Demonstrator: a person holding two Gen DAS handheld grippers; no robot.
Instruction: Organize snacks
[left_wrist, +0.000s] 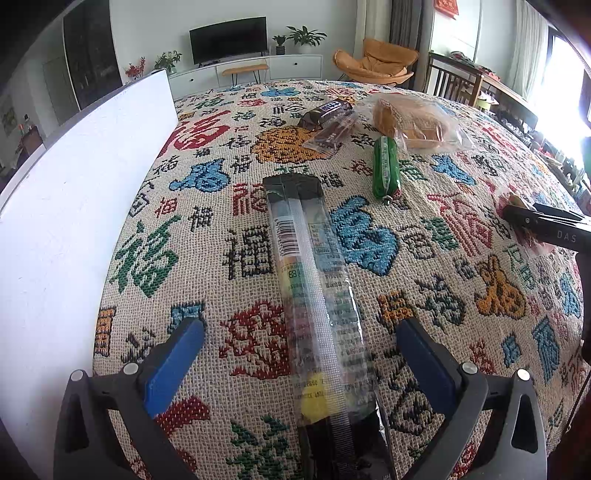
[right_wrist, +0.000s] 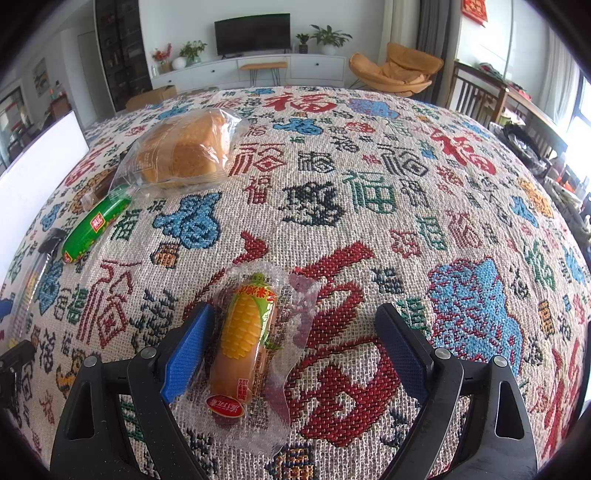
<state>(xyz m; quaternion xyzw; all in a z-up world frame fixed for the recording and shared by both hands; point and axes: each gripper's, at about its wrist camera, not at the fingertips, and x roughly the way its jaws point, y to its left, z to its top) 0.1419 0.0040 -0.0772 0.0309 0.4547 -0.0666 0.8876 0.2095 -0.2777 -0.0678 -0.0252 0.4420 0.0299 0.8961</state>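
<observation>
In the left wrist view my left gripper (left_wrist: 301, 354) is open, its blue pads on either side of a long clear snack packet (left_wrist: 314, 280) lying flat on the patterned cloth. Farther off lie a green sausage (left_wrist: 386, 168), a dark chocolate bar (left_wrist: 325, 112), a clear wrapped brown bar (left_wrist: 330, 134) and bagged bread (left_wrist: 413, 122). In the right wrist view my right gripper (right_wrist: 295, 339) is open over a corn sausage packet (right_wrist: 247, 347), which sits near the left pad, apart from the right one. The bread (right_wrist: 184, 149) and green sausage (right_wrist: 96, 225) lie at far left.
A white board (left_wrist: 74, 206) stands along the table's left side, also seen as a white board (right_wrist: 40, 155) in the right wrist view. The right gripper's black body (left_wrist: 546, 225) reaches in from the right edge. Wooden chairs (right_wrist: 480, 96) stand beyond the table.
</observation>
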